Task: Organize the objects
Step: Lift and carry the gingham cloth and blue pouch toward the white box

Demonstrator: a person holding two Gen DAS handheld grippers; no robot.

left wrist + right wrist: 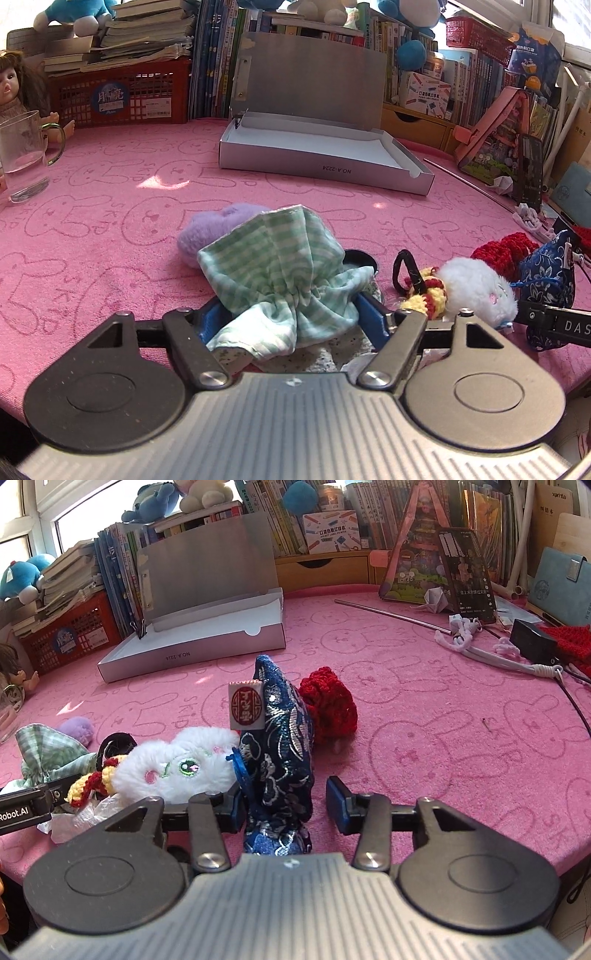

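In my left gripper [291, 317] I hold a green-and-white striped cloth pouch [280, 266]; the blue pads are pressed into its gathered neck from both sides, so the soft fabric puffs up above them. From the right wrist view this pouch [48, 749] shows only as a crumpled checked corner at the far left.

My right gripper [286, 805] stands spread. A dark blue brocade pouch [280, 753] with silver flower pattern stands upright between the fingers; it touches the left pad, and the right pad [338, 805] is apart from it. The right view shows its white tag [246, 707] with a red round seal, which the left view does not give; there the same pouch [546, 273] appears at the right edge.

Between the two pouches lies a white fluffy plush [181, 764] with embroidered eyes, and beside it a yellow and red knitted piece [428, 291] on a black ring. A red crocheted ball [330, 709] lies just behind the brocade pouch. A lilac fuzzy toy [218, 229] lies behind the striped pouch.

All rest near the front edge of a pink towel cloth [110, 221] printed with rabbit outlines. Farther back stands an open grey cardboard box [321, 162], lid up. Only the left view shows the glass mug [26, 155] and the doll [14, 88].
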